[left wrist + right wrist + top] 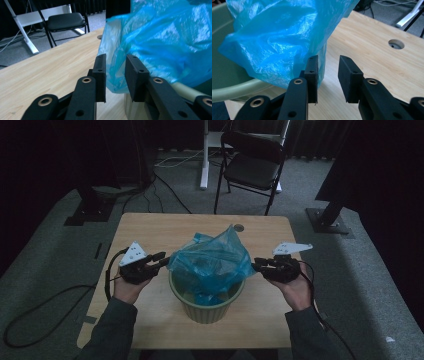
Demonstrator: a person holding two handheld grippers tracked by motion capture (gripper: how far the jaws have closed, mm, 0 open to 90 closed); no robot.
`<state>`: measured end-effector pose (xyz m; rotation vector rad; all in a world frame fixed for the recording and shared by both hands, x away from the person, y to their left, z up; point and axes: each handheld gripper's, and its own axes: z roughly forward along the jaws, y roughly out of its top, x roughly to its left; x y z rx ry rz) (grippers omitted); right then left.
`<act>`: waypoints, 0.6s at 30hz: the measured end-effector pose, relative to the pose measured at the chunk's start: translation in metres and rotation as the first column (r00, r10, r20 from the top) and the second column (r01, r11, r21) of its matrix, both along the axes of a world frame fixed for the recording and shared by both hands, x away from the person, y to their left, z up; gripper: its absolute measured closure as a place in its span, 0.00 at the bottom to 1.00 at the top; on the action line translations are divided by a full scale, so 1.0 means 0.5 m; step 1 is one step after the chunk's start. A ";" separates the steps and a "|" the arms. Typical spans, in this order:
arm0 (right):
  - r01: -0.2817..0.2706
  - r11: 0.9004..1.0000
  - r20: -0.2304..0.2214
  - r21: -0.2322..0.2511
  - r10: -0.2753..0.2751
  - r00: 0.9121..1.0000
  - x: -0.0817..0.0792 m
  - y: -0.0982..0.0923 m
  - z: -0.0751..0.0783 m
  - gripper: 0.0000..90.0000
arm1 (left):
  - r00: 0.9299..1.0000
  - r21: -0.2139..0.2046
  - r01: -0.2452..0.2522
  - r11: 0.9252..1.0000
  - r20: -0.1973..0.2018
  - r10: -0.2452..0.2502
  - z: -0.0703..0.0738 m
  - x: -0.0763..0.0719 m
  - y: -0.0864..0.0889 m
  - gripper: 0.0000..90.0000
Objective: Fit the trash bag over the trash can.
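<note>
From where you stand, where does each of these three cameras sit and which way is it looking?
High view: above the table, looking forward and down; shows both forearms, left gripper, right gripper.
Left gripper view: rides that gripper, facing the blue bag, whose edge hangs between open jaws.
Right gripper view: rides that gripper, facing bag and green bin.
All share the bag.

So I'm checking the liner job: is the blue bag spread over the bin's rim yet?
Not yet. The blue bag stands bunched above the green bin, whose rim shows bare at the front.
</note>
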<state>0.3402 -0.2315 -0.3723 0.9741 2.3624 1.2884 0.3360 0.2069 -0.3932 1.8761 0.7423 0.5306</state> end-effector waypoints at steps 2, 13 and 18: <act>0.010 1.000 0.008 0.010 -0.010 1.000 -0.001 -0.004 0.006 0.75 | 1.000 0.002 0.003 1.000 0.006 -0.003 0.007 0.001 -0.001 0.76; 0.058 0.996 0.046 0.069 -0.061 0.997 -0.002 -0.016 0.023 0.66 | 0.999 0.018 0.046 0.999 0.014 -0.046 0.035 0.017 -0.035 0.70; 0.065 0.994 0.057 0.090 -0.071 0.996 -0.005 -0.023 0.033 0.66 | 0.997 0.042 0.078 0.996 0.015 -0.079 0.047 0.029 -0.067 0.68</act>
